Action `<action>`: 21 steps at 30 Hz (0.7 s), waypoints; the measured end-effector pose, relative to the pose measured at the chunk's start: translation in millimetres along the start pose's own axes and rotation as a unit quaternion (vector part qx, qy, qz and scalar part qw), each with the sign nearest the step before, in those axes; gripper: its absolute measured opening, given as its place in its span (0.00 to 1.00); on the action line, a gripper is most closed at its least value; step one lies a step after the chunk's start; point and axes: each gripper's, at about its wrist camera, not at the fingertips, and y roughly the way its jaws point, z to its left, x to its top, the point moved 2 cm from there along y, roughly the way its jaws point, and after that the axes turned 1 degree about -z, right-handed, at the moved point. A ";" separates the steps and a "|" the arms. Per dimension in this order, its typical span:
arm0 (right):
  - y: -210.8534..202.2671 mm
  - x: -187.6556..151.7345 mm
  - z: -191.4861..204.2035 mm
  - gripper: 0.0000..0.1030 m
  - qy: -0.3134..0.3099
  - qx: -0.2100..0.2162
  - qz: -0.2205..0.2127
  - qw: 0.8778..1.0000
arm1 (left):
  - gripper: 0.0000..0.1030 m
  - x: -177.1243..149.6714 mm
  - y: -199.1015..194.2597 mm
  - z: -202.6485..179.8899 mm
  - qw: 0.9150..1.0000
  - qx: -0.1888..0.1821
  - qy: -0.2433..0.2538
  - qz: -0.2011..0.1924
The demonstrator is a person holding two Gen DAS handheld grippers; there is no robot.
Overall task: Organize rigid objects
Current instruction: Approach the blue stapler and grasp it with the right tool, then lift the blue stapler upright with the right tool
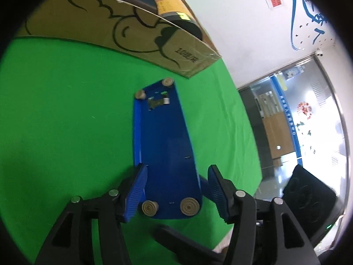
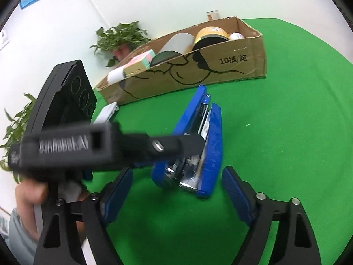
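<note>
The left gripper (image 1: 176,190) grips the near end of a large blue stapler (image 2: 194,145) lying on its side on the green cloth (image 2: 286,132), rubber feet facing the left camera. The right gripper (image 2: 176,190) stands open just short of it; beyond sits a printed cardboard box (image 2: 198,70) holding tape rolls

Can't make out the box (image 1: 132,28) contents, mostly hidden behind its wall. Left hand-held gripper (image 2: 176,148) blurred, covering part of the stapler (image 2: 198,145). Box label text too small.
</note>
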 end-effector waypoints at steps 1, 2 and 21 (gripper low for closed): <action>2.2 -0.4 -0.3 0.79 -0.003 -0.006 0.002 1.000 | 0.53 -0.3 -0.2 0.4 1.000 -0.005 -0.001 -0.002; 2.1 -1.3 -3.9 0.79 0.006 0.001 0.002 1.000 | 0.53 -1.5 0.8 -0.1 1.000 -0.009 -0.001 -0.001; 3.3 -2.9 6.2 0.50 -0.113 -0.108 -0.020 0.987 | 0.55 -11.7 -6.7 -3.9 0.999 0.036 0.024 0.003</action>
